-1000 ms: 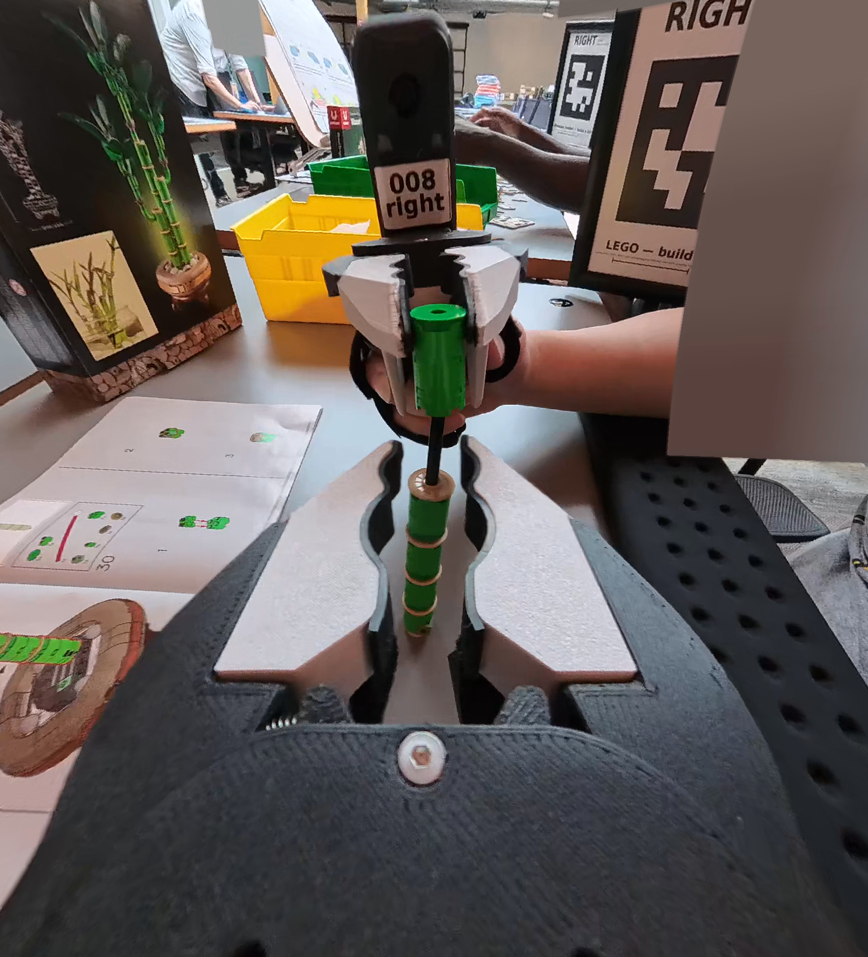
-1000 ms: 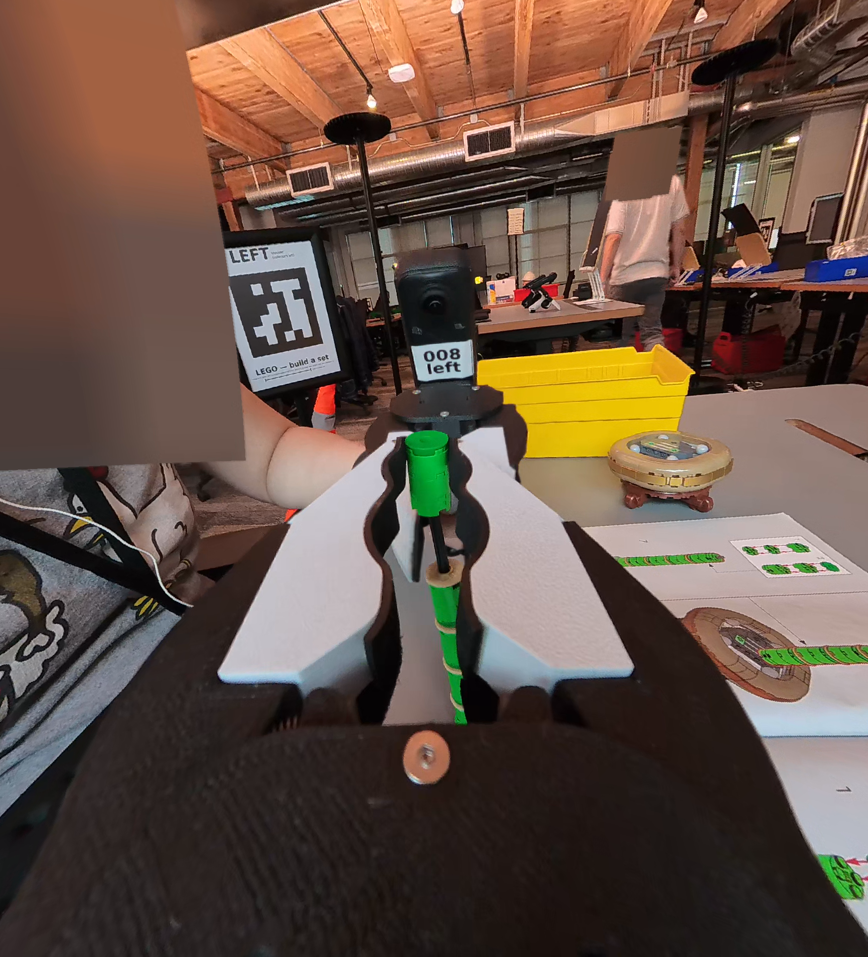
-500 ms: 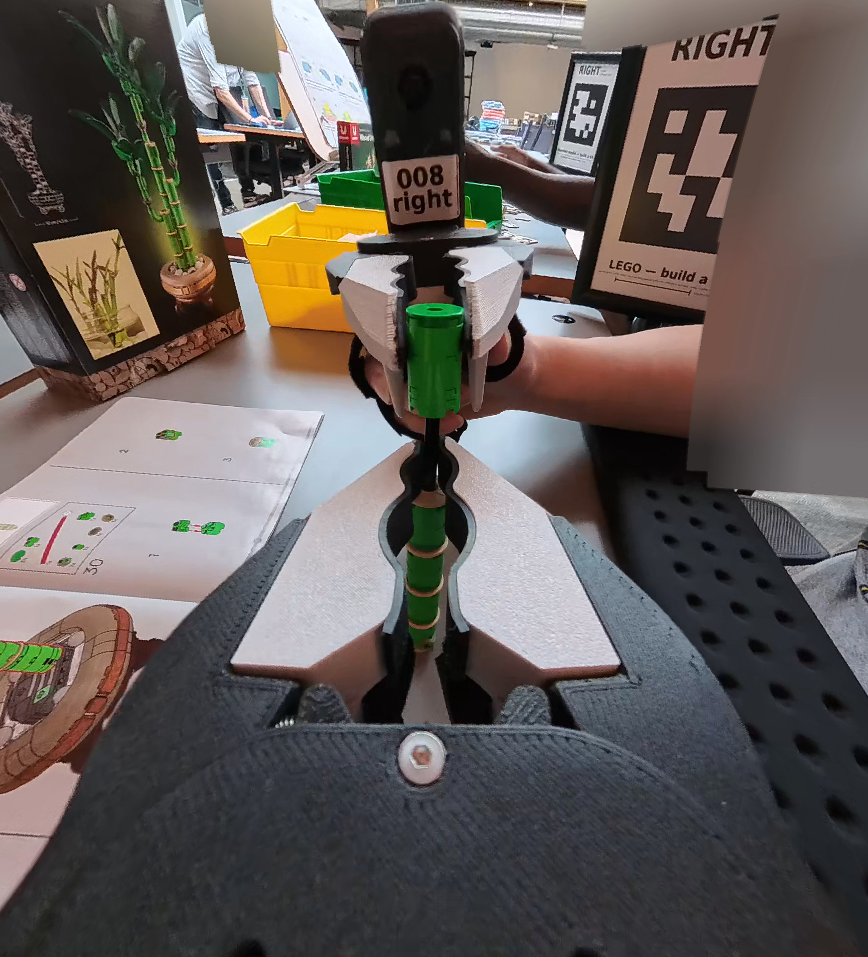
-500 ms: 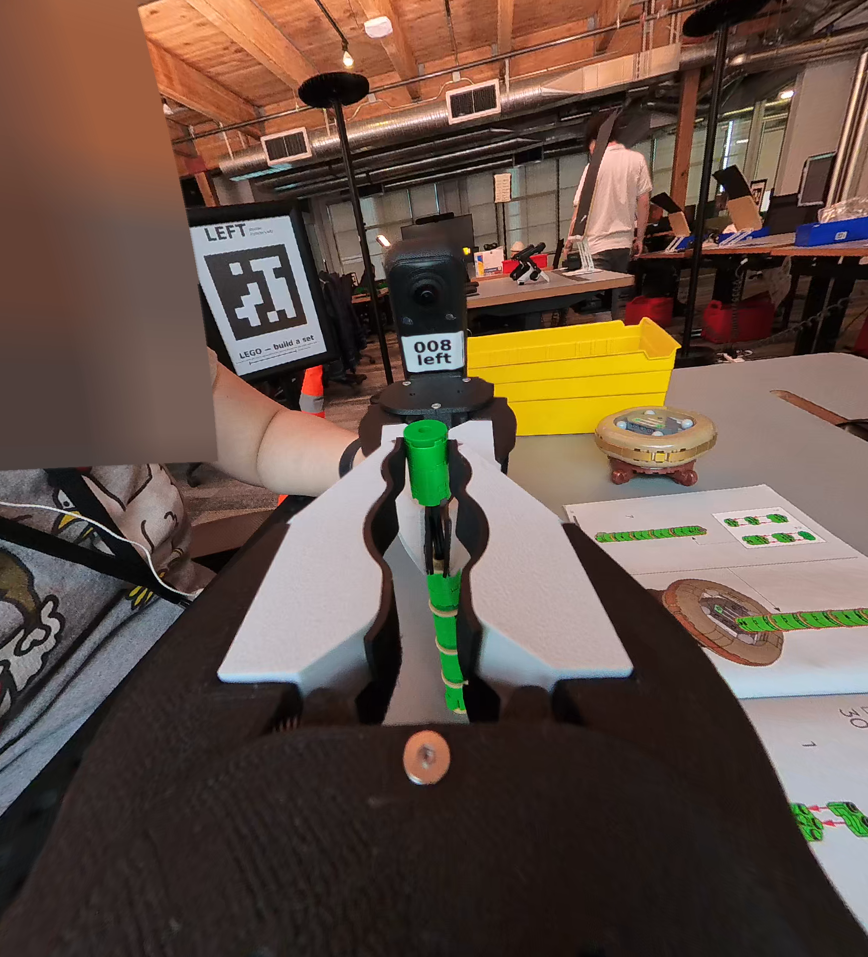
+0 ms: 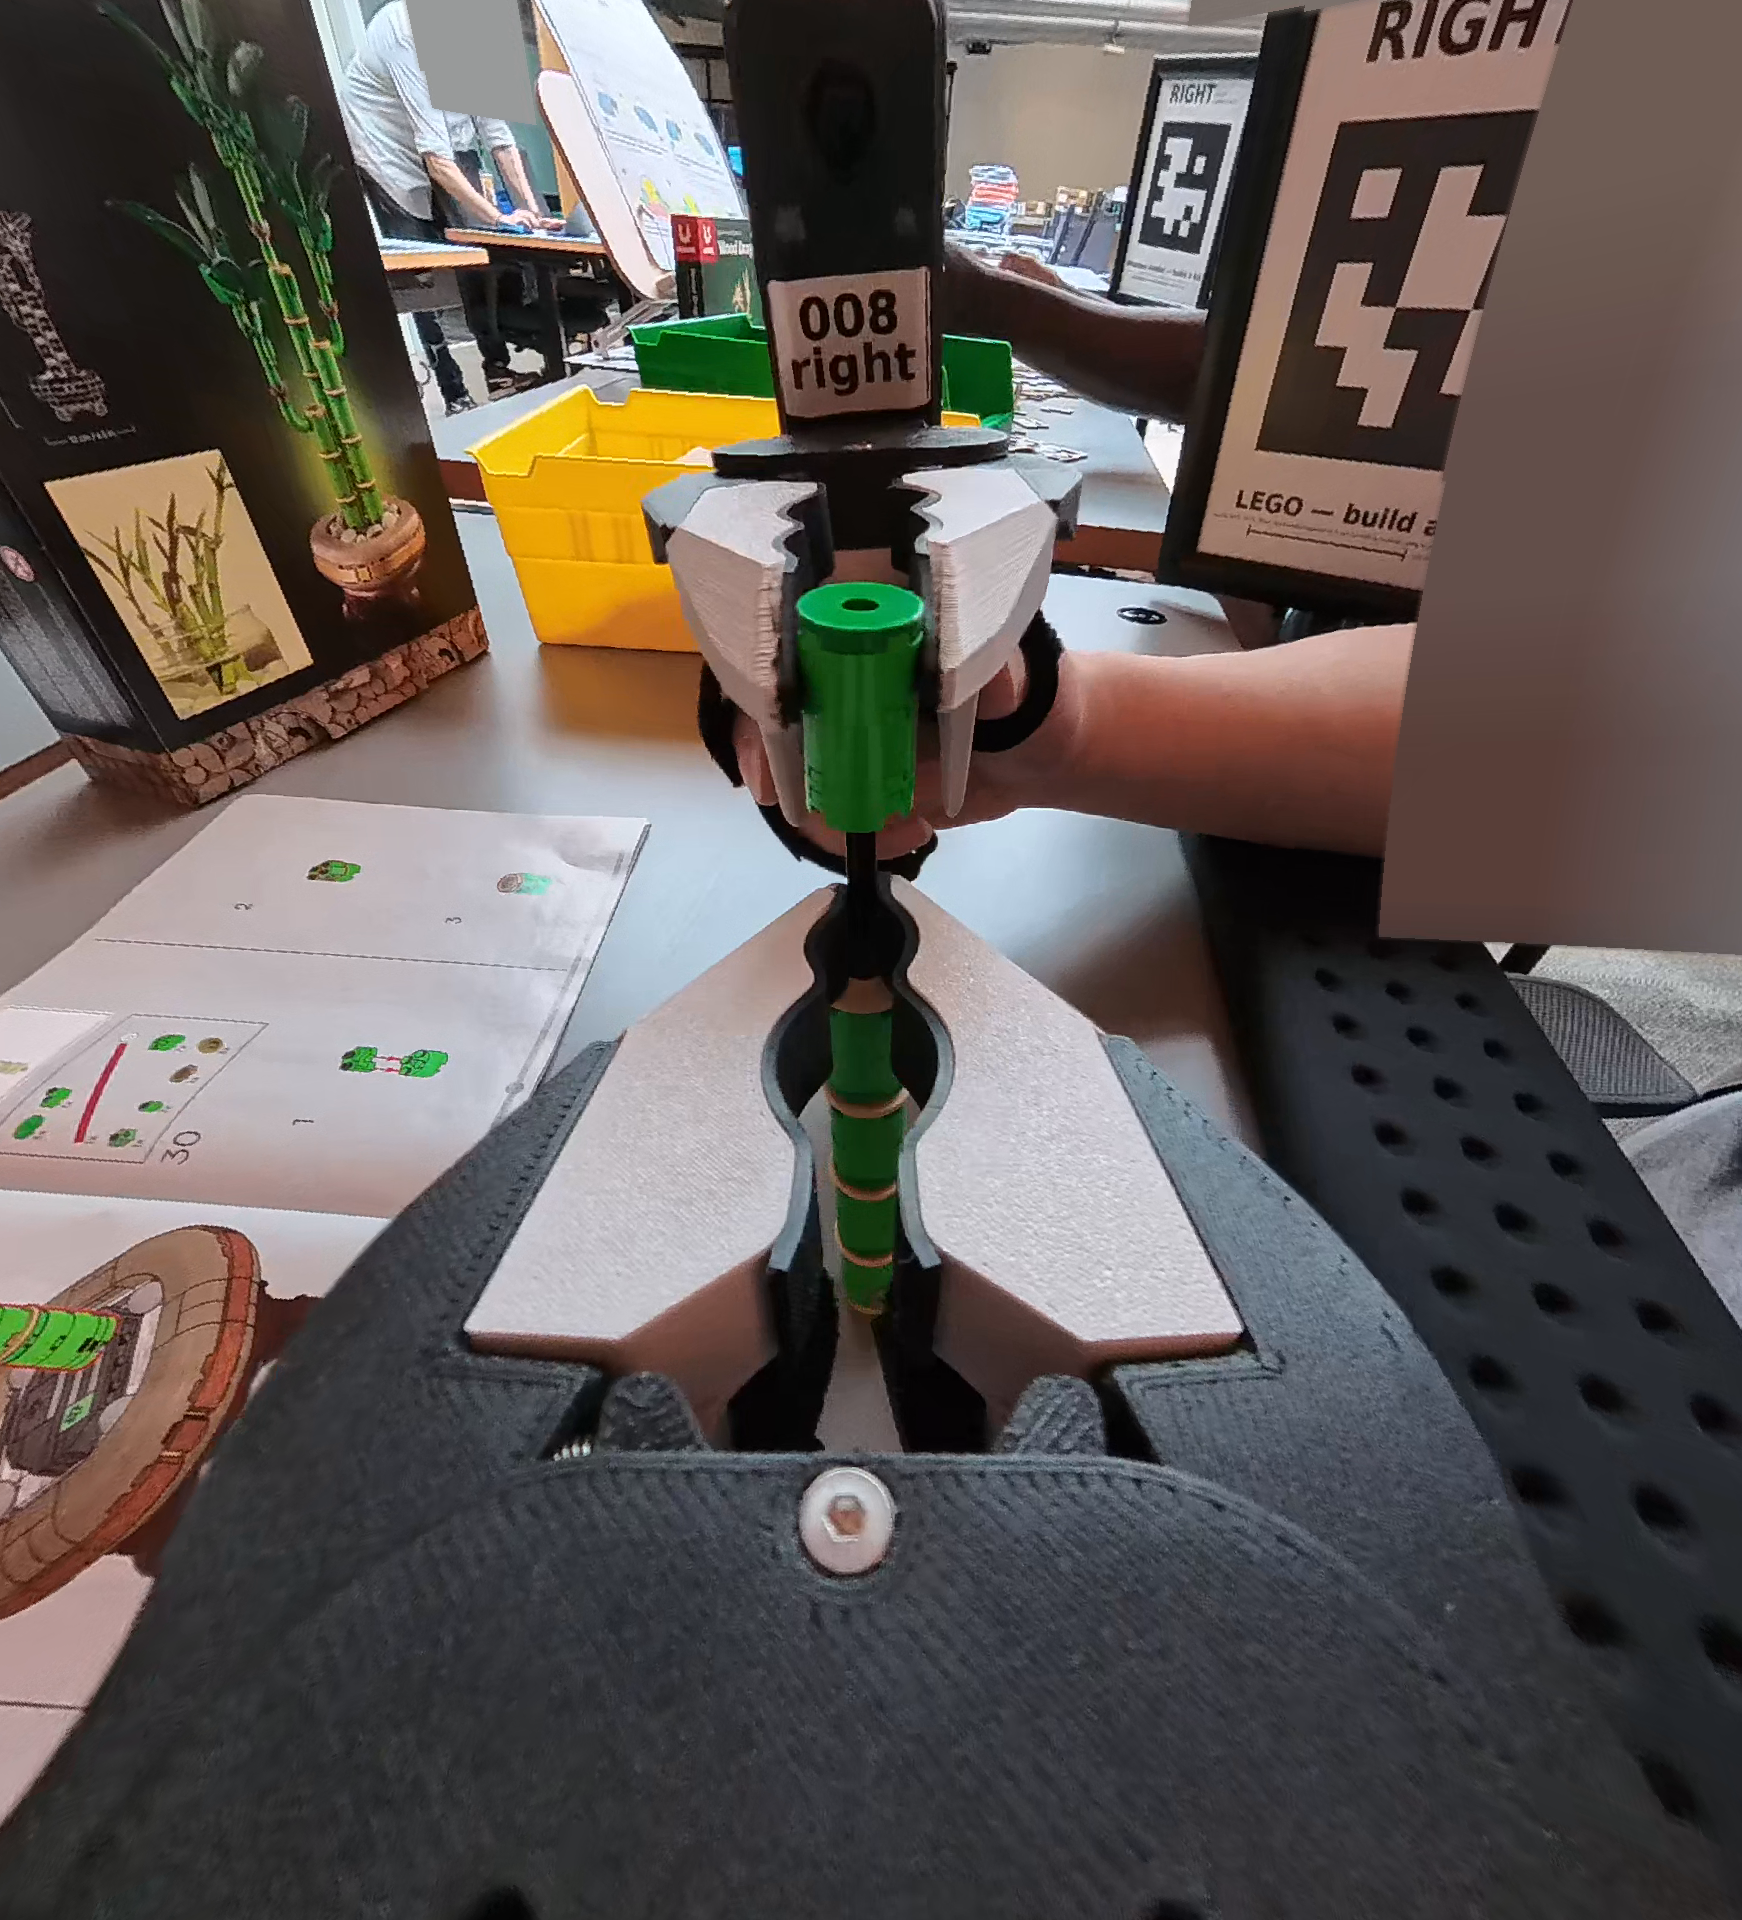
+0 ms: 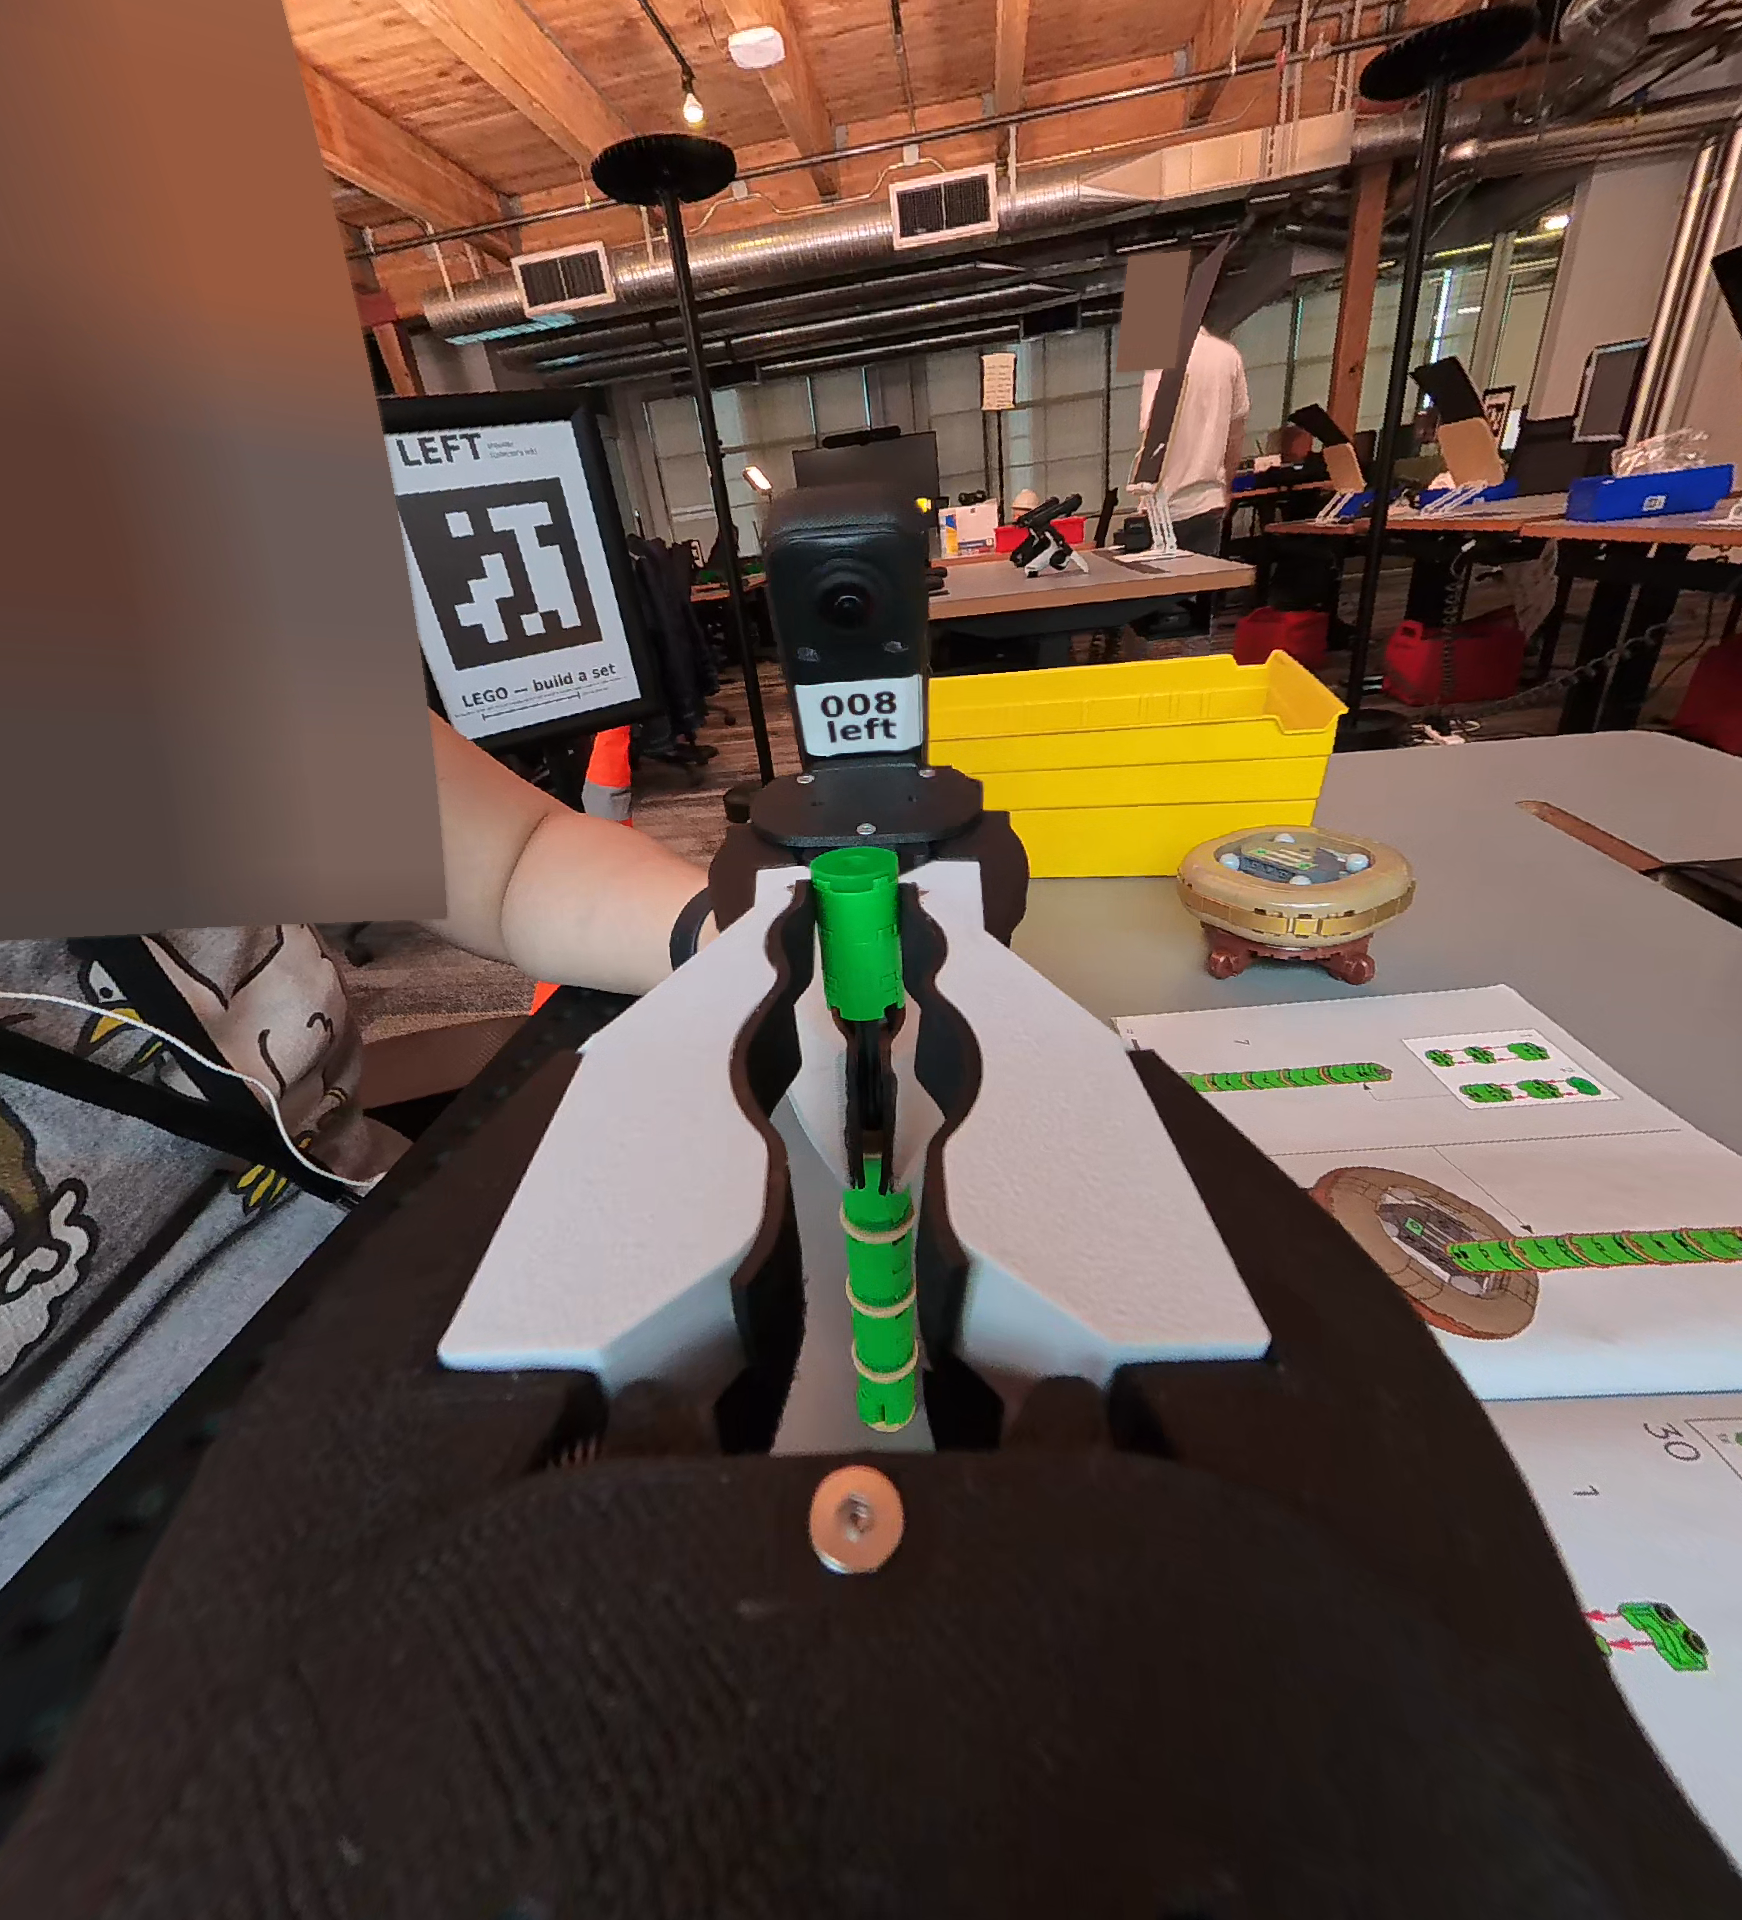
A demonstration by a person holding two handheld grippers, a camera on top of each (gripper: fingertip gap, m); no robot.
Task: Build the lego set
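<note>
A green bamboo stalk (image 5: 864,1164) with tan rings sits on a thin black rod (image 5: 859,862). My left gripper (image 5: 859,914) is shut on the stalk, with its tips pinched round the rod. A separate green cylinder (image 5: 856,707) is threaded on the rod's far end, a short gap from the stalk. My right gripper (image 5: 862,769) faces the left one and is shut on that cylinder. In the right wrist view the right gripper (image 6: 854,899) grips the cylinder (image 6: 854,935), and the stalk (image 6: 877,1299) shows through the gap between its fingers.
An open instruction booklet (image 5: 327,987) lies on the grey table (image 5: 534,748); it also shows in the right wrist view (image 6: 1469,1195). The set's box (image 5: 171,416), a yellow bin (image 5: 618,520) and a green bin (image 5: 701,353) stand behind. A round tan pot base (image 6: 1293,883) stands by the yellow bin (image 6: 1137,758). A black perforated chair (image 5: 1469,1247) is at the right. There is about 6 centimeters between the tips of the two grippers. Both grippers' tips are roughly 30 centimeters from the round tan pot base (image 6: 1293,883).
My left gripper's jaws were open around the stalk a second ago and have closed on it. The right gripper has kept its hold on the green cylinder.
</note>
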